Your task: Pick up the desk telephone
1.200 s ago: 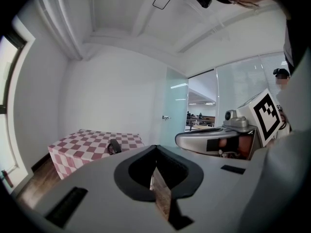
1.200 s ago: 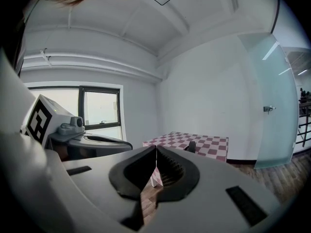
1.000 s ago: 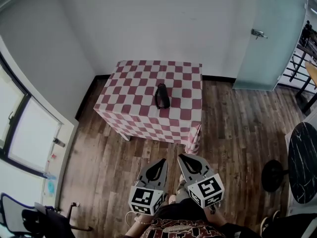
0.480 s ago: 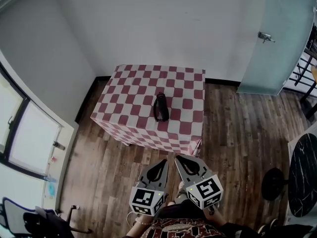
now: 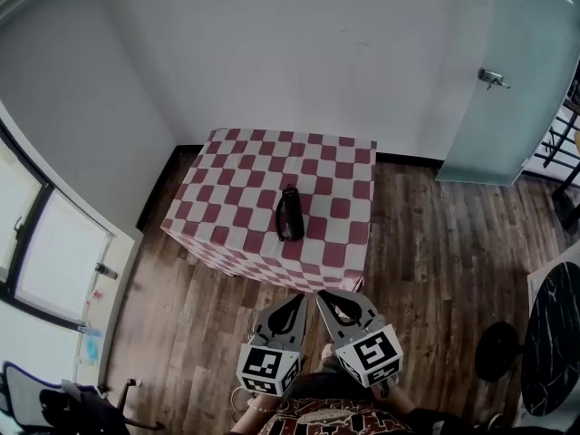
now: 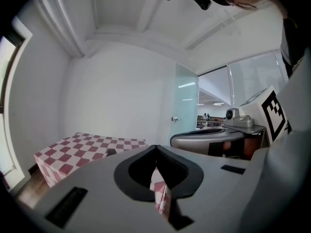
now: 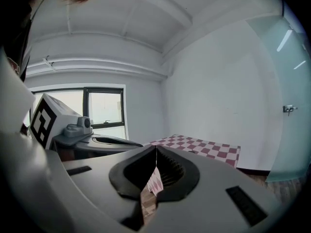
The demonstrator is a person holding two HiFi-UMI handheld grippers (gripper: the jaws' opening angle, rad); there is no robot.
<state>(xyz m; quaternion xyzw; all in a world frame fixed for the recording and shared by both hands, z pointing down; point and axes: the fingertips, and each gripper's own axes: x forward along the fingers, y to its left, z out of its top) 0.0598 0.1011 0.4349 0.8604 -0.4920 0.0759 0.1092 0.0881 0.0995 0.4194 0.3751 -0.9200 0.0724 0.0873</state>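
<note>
A black desk telephone (image 5: 290, 213) lies near the middle of a table under a red-and-white checked cloth (image 5: 240, 161). In the left gripper view the telephone (image 6: 111, 152) is a small dark shape on the cloth. Both grippers hang side by side short of the table's near corner, well apart from the phone. My left gripper (image 5: 298, 296) is shut with nothing between its jaws, its tips (image 6: 155, 147) meeting. My right gripper (image 5: 319, 294) is also shut and empty, tips (image 7: 156, 147) touching. The right gripper view shows the checked table (image 7: 204, 147) ahead.
Wooden floor (image 5: 426, 243) surrounds the table. A frosted glass door (image 5: 517, 71) with a handle stands at the right. A window (image 5: 45, 243) fills the left wall, a dark round table (image 5: 553, 324) sits at the right edge, and a black chair (image 5: 54, 404) at lower left.
Both grippers and the camera have advanced toward the table. The table and phone sit lower and nearer in the head view. Both jaws stayed shut.
</note>
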